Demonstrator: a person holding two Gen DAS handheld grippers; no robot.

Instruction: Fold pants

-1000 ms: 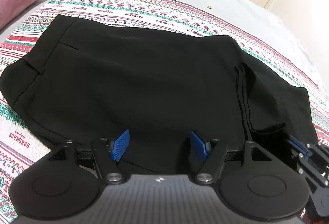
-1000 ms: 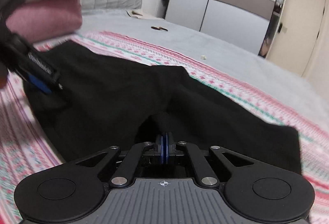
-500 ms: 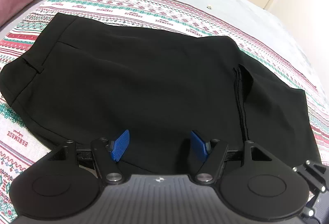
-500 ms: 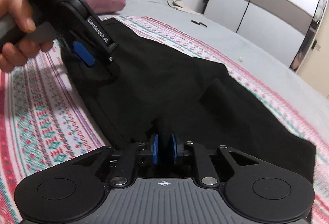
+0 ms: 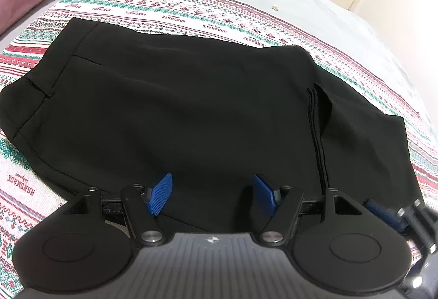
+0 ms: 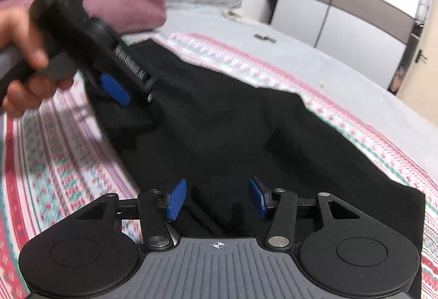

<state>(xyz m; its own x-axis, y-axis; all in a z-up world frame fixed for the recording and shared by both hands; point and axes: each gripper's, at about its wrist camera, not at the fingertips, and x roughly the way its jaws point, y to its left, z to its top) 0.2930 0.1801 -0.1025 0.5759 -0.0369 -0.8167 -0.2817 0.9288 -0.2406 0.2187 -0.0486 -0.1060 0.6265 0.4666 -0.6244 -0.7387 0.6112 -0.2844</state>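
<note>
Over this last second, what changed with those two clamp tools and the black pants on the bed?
The right gripper was pinched shut on the black pants; its jaws are opening now and its pads no longer press the cloth. The raised fold has settled flatter. The left gripper stayed wide open in place, and the patterned blanket is unchanged.

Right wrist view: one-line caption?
Right gripper opening above folded black pants on a patterned blanket; left gripper nearby.
</note>
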